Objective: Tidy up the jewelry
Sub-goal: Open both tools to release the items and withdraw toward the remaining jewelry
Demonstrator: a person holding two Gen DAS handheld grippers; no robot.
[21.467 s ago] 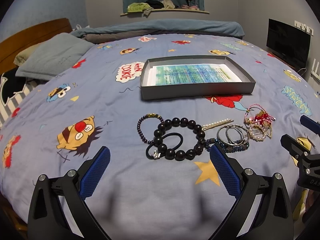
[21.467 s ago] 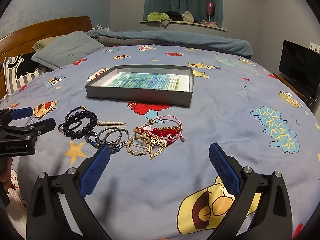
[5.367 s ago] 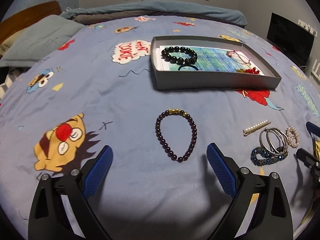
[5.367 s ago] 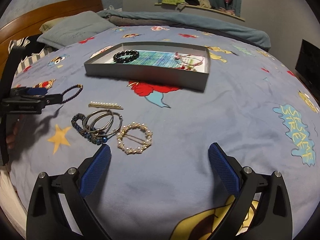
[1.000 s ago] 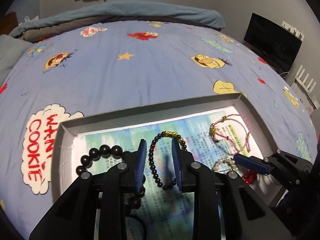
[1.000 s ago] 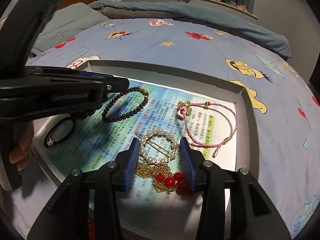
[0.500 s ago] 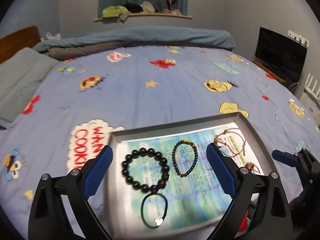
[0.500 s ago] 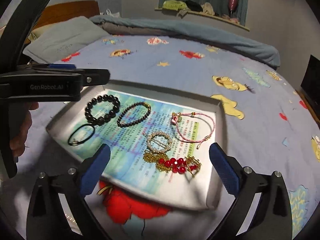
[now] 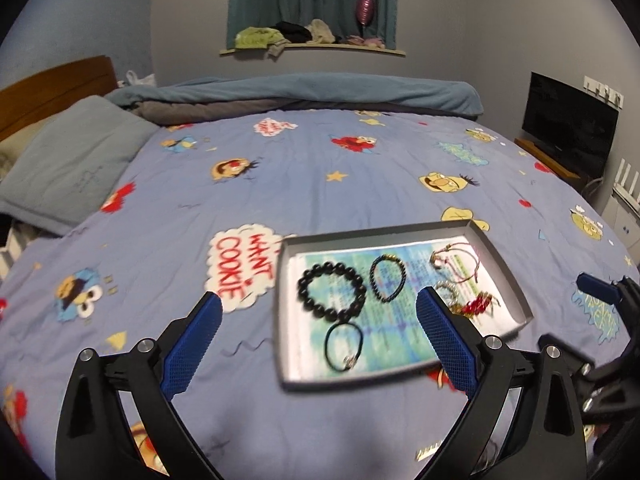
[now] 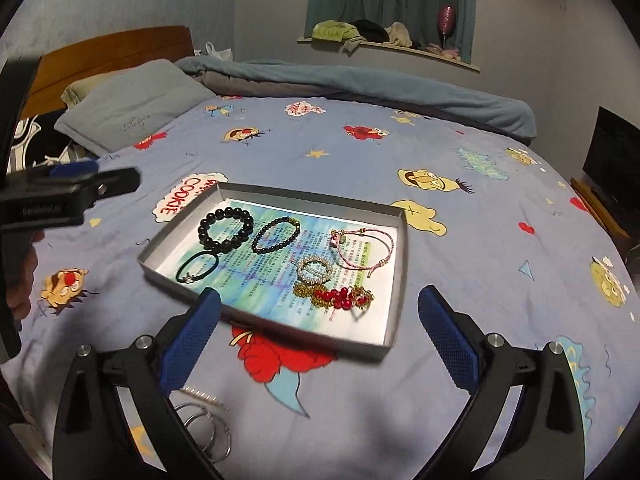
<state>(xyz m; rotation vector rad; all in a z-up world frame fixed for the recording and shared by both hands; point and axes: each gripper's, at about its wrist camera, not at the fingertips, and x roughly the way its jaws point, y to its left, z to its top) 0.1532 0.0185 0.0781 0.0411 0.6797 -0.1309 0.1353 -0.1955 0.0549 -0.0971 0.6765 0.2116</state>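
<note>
Tray (image 10: pixel 401 264) of jewelry ahead of right gripper's (image 10: pixel 318 338) spread jaws, ungripped

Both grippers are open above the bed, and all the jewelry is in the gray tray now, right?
Not all. Both the left gripper and right gripper are open, but silver bangles and a pearl clip lie outside the gray tray, per the right wrist view.
</note>
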